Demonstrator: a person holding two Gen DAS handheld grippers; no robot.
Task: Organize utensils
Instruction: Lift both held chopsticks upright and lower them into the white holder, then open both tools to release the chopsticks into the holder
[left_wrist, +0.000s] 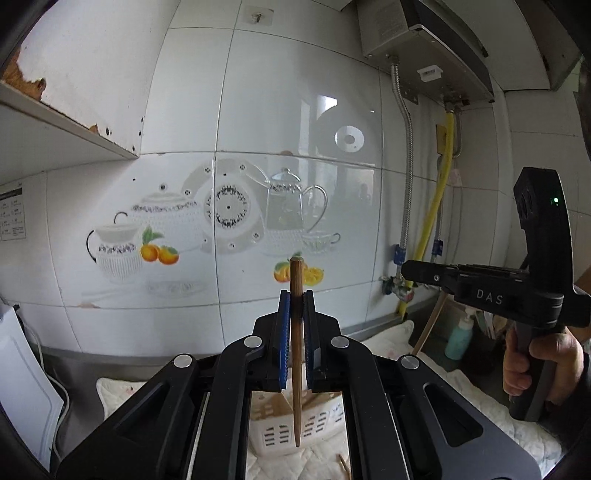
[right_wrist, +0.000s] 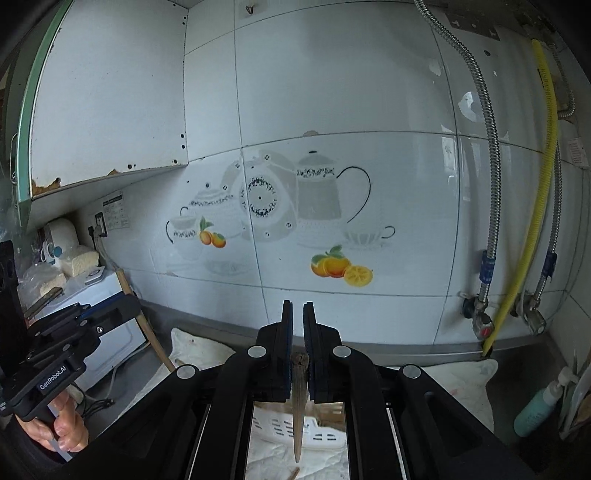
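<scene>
My left gripper is clamped tight on a wooden chopstick. The stick stands nearly upright between the blue pads, its blunt end poking above the fingertips and its taper hanging down through the frame of the tool. Below the tip sits a white slotted utensil holder on a pale quilted mat; most of the holder is hidden by my gripper body, so I cannot tell what it contains.

My right gripper is closed on a second chopstick. Its worn, dark top end is seated far back between the pads and the point hangs down. The fingertips ahead of it stand slightly apart.

Under that point lies something white and slotted, possibly the same holder tilted or on its side; the view through the frame is too narrow to be sure. A short stub of wood shows at the bottom edge, cut off.

Each camera catches the other tool at its margin, with a hand wrapped on the grip.
</scene>
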